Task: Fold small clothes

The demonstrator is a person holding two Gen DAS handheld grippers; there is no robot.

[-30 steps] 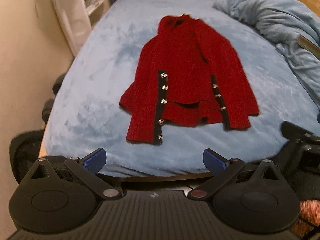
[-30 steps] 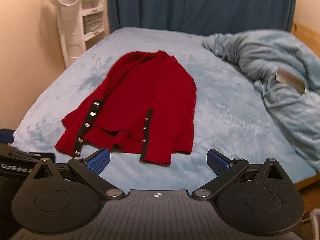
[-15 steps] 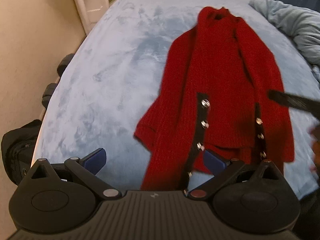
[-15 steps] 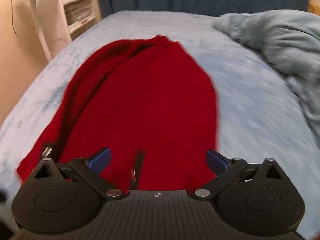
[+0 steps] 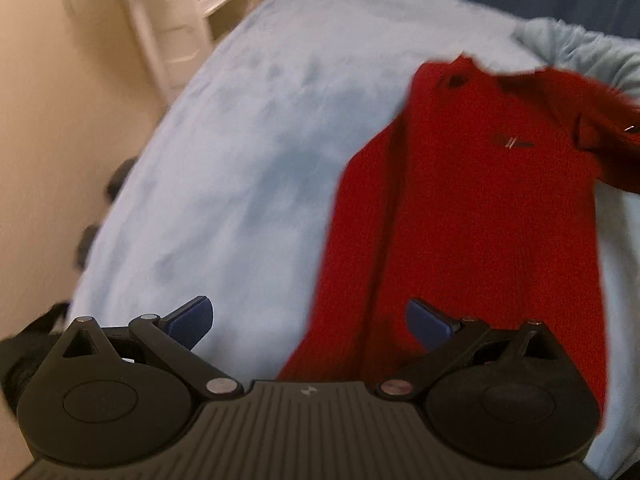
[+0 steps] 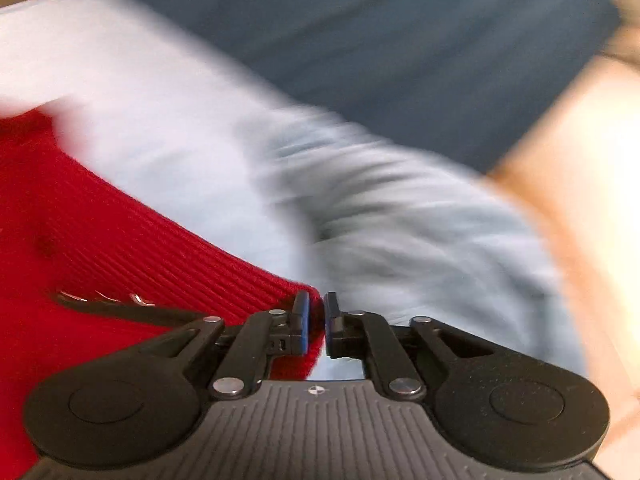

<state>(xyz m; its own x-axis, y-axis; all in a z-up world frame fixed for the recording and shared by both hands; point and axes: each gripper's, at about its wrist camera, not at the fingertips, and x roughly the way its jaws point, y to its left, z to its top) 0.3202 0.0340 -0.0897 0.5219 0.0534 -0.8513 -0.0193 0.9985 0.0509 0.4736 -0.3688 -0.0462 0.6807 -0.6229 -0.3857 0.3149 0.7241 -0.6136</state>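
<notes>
A small red knit cardigan point(image 5: 472, 208) lies lengthwise on the light blue bed point(image 5: 224, 184), collar at the far end. My left gripper point(image 5: 308, 322) is open and empty, low over the cardigan's near left edge. In the right wrist view, my right gripper point(image 6: 316, 320) is shut on an edge of the cardigan point(image 6: 120, 248), near a black placket with metal buttons point(image 6: 104, 298). That view is motion-blurred. One cardigan part point(image 5: 600, 120) is lifted and folded over at the far right.
A rumpled light blue blanket point(image 6: 420, 240) lies on the bed's right side. White shelves point(image 5: 192, 12) stand by the beige wall at far left. A dark blue curtain point(image 6: 360, 40) hangs behind the bed. Dark objects point(image 5: 24, 352) sit on the floor at left.
My right gripper has closed on the cardigan's edge and swung it up and to the right. My left gripper has moved forward over the cardigan's lower left part, still open.
</notes>
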